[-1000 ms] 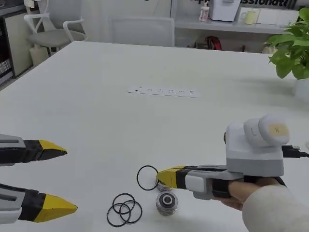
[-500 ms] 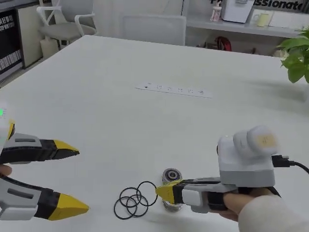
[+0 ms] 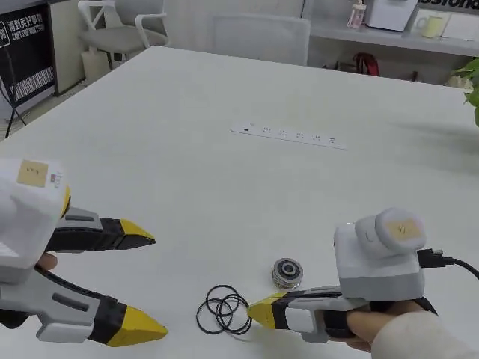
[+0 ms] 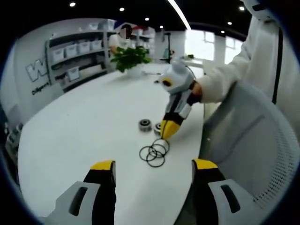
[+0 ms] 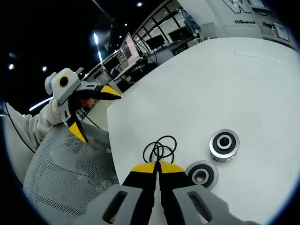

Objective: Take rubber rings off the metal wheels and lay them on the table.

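Right gripper, claw pressed together, tips at the right edge of the rubber rings piled near on the table; left gripper spread wide, idle; likely laying a ring down; next, part the claw, reach a wheel.

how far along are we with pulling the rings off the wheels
Done: several thin black rubber rings lie overlapped on the white table. In hand: right claw is shut with its tip at that pile; left claw is open, holding nothing. To do: two round metal wheels sit beside the right claw; whether any ring is on them is unclear.
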A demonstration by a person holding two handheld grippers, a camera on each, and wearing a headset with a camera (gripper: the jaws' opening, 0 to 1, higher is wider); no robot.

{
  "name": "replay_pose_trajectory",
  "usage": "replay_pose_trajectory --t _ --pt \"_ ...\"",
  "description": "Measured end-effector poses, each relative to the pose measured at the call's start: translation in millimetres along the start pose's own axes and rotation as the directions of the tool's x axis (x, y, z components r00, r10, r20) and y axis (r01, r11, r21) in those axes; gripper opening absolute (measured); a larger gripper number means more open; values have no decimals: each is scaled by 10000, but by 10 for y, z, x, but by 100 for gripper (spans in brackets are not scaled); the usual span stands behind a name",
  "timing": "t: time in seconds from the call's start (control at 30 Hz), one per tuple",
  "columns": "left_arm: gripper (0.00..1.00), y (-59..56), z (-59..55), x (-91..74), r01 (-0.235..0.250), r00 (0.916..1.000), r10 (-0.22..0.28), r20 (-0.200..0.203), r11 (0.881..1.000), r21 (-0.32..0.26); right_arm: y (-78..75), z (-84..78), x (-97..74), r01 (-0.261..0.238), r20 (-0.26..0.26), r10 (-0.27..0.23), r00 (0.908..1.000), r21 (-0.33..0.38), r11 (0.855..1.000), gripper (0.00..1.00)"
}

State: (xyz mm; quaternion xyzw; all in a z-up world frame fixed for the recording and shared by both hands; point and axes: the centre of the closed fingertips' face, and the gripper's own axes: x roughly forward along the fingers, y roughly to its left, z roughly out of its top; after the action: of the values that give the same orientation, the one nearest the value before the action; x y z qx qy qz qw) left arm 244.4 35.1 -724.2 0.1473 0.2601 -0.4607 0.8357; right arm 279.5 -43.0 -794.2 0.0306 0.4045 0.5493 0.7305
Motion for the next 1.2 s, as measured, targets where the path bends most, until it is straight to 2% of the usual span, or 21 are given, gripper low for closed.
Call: replay_pose_trajectory --t 0.53,0.67,0.77,0.9,1.07,1.2 --pt "67 18 11 -12 21 9999 -20 125 9999 -103 -58 -101 -50 343 -320 -341 9989 37 9994 0" --pt "67 23 14 -14 -25 9999 26 138 9999 -110 -65 -139 -68 410 -409 -407 9983 66 9991 5" --pt "67 12 19 -10 -10 9999 12 143 10000 -94 -52 -157 -97 441 -412 -438 9982 63 9990 5" --pt "67 -9 25 -6 33 9999 -32 151 10000 -53 -37 -159 -152 482 -330 -480 9983 60 9988 7" --pt "68 -27 35 -9 83 9997 -81 212 9999 -72 56 -98 -238 317 -67 -319 9995 -281 9991 13" --pt "68 -61 49 -7 202 9994 -200 285 9998 -59 98 12 -339 613 386 -583 9976 -825 9947 20"
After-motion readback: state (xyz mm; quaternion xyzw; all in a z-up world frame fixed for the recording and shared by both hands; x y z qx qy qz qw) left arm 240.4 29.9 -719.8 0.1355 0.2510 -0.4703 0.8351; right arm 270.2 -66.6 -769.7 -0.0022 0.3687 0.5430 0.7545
